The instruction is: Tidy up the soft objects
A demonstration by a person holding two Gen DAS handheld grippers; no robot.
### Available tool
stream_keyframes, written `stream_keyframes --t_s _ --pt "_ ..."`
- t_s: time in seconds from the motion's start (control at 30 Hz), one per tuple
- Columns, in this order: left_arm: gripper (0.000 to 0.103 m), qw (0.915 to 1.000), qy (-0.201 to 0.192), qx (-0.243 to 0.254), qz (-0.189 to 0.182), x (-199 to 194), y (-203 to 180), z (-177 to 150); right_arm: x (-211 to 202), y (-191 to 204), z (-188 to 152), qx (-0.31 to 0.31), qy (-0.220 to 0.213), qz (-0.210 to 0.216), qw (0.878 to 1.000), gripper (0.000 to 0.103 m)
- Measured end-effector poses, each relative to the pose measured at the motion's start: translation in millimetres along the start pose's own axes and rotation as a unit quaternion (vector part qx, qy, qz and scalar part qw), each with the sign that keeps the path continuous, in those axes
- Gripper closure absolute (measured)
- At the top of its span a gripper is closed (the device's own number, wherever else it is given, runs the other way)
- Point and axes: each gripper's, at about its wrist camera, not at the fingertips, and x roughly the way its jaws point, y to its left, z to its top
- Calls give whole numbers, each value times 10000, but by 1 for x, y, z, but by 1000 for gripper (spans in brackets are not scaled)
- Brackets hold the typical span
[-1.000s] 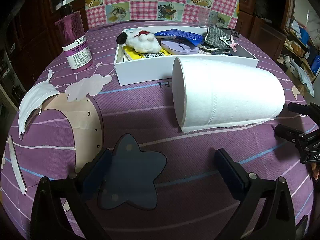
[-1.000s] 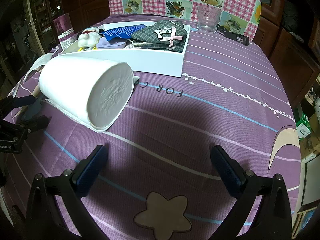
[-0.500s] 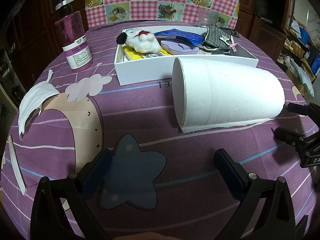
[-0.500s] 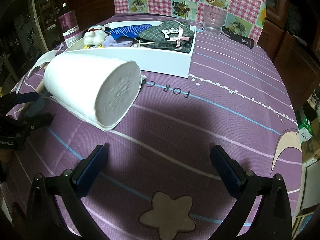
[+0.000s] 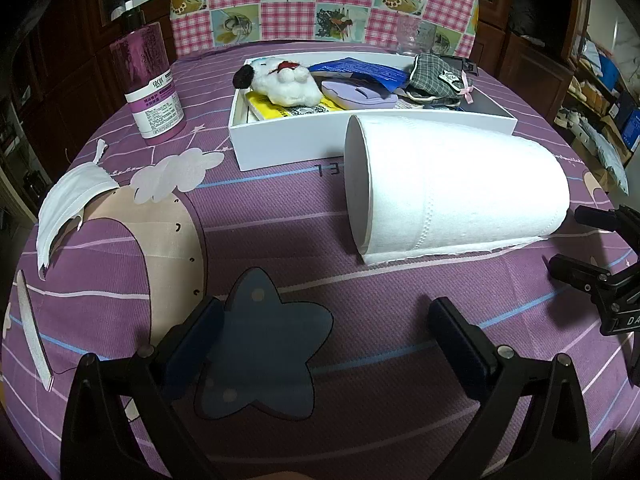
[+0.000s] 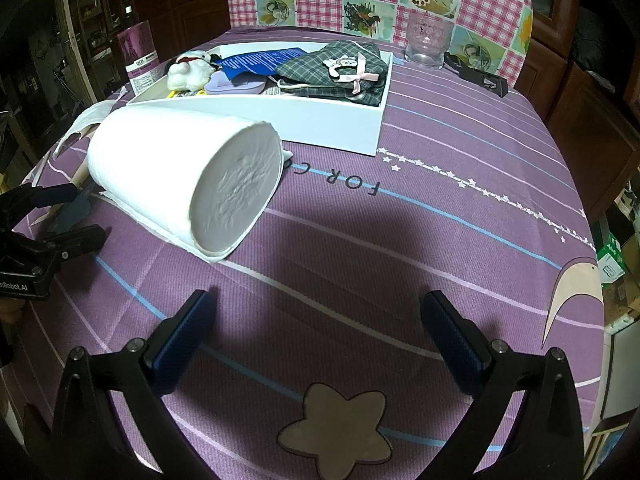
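- Left claw: jaws spread wide, holding nothing, low over the table, above a dark blue star print.
- Right claw: jaws spread wide, holding nothing, over bare purple cloth near a beige star print.
- Each view catches the other claw at its margin: the right one at the far right edge of the left view, the left one at the far left edge of the right view. Both sit close to opposite ends of the roll.
- Roll: large white paper roll lying on its side mid-table, a loose sheet edge trailing beneath it. The left view shows one flat end; the right view shows the other, rumpled end.
- Open cloth lies between each claw and the roll, and widely to the right in the right view.
- Left view only: a white mask near the left table edge, and a thin strip closer in.
- Box: white, shallow, open-topped, just behind the roll. It holds a white plush, a lilac case, a blue packet, a yellow item and a plaid pouch with pink bow.
- Purple bottle stands left of the box.
- Right view shows best: a glass and a black clip beyond the box.
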Motion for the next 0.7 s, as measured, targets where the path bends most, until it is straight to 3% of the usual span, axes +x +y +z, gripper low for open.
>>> stream_keyframes --t_s 0.7 --pt "0 10000 -1 3 6 -1 0 -1 0 0 0 3 1 -1 10000 0"
